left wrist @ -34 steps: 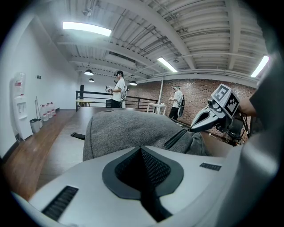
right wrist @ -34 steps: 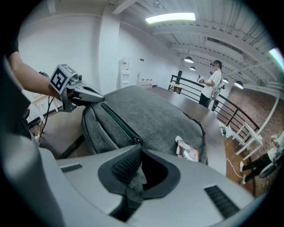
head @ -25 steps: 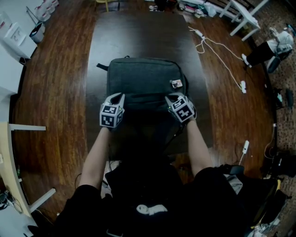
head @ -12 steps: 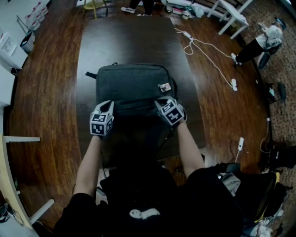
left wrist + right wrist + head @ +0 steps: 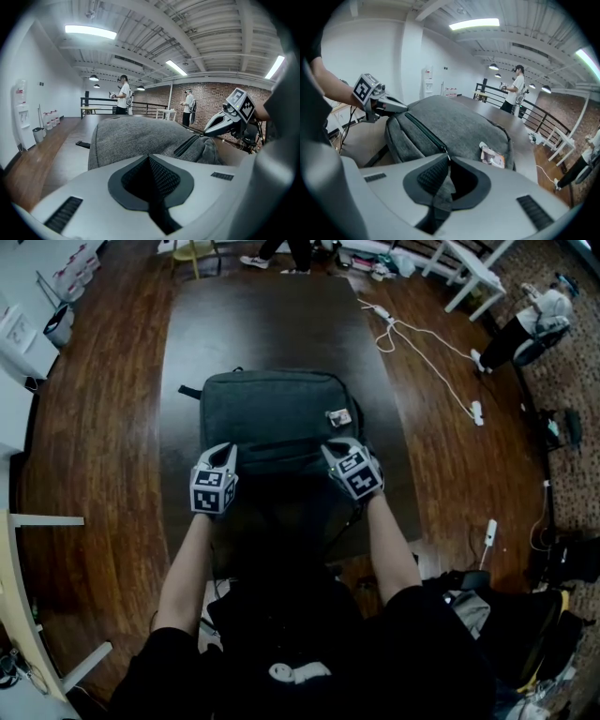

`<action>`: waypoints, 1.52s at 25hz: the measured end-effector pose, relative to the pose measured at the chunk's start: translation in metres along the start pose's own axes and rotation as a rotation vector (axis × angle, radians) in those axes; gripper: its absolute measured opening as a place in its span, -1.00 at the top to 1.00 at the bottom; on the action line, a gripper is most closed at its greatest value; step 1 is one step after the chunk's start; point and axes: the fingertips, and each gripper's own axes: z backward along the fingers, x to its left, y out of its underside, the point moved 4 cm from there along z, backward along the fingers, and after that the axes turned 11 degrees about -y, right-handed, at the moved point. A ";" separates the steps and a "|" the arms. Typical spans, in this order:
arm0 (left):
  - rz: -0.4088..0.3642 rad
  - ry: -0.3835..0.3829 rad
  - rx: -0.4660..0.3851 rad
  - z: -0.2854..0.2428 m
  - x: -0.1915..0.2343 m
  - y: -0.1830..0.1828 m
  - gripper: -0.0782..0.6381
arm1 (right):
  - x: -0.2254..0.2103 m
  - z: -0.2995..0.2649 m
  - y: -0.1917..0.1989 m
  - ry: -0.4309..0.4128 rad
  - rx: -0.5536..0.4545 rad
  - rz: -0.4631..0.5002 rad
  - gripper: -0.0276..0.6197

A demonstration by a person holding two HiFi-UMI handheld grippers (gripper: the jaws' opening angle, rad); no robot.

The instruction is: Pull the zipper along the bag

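- Dark rectangular wooden table [image 5: 272,315]: grey fabric backpack [image 5: 272,409] lies flat mid-table.
- Left gripper [image 5: 223,449]: jaws clenched, tips at the backpack's near-left corner; can't tell if fabric is pinched.
- Right gripper [image 5: 336,446]: at the near-right corner, grasping grey fabric zipper tab [image 5: 442,185]; jaws just eased open slightly.
- Black zipper [image 5: 423,131] runs between both grippers.
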 end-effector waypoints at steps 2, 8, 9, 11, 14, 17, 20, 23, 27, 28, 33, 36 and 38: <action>-0.001 -0.001 0.000 0.000 0.001 0.001 0.78 | -0.001 0.006 0.005 0.043 0.019 0.002 0.84; -0.007 -0.015 -0.002 0.001 0.002 0.002 0.78 | -0.004 0.033 0.020 0.125 -0.045 -0.089 0.88; -0.009 -0.016 -0.004 0.001 0.002 0.002 0.78 | 0.000 0.035 0.018 0.127 -0.081 -0.112 0.88; -0.011 -0.023 -0.005 0.000 0.002 0.000 0.78 | 0.011 0.036 0.007 0.118 -0.160 -0.147 0.88; 0.003 -0.064 0.010 0.004 -0.003 -0.003 0.78 | 0.029 0.037 -0.010 0.113 -0.250 -0.175 0.88; 0.043 -0.103 -0.003 0.016 -0.007 -0.008 0.78 | 0.045 0.039 -0.028 0.112 -0.329 -0.196 0.88; 0.076 -0.098 -0.072 0.032 -0.015 -0.020 0.78 | 0.061 0.042 -0.042 0.113 -0.407 -0.223 0.88; 0.105 -0.092 -0.126 0.044 -0.022 -0.033 0.78 | 0.073 0.044 -0.052 0.119 -0.454 -0.237 0.88; 0.086 -0.111 -0.189 0.057 -0.027 -0.046 0.78 | 0.085 0.043 -0.061 0.118 -0.476 -0.222 0.88; 0.085 -0.111 -0.197 0.059 -0.029 -0.048 0.78 | 0.086 0.043 -0.062 0.115 -0.484 -0.223 0.88; 0.074 -0.108 -0.197 0.069 -0.043 -0.049 0.78 | 0.096 0.047 -0.060 0.080 -0.489 -0.212 0.88; 0.064 -0.110 -0.183 0.077 -0.055 -0.043 0.78 | 0.103 0.053 -0.054 0.061 -0.488 -0.207 0.88; 0.053 -0.113 -0.173 0.083 -0.064 -0.036 0.78 | 0.109 0.058 -0.049 0.046 -0.493 -0.206 0.88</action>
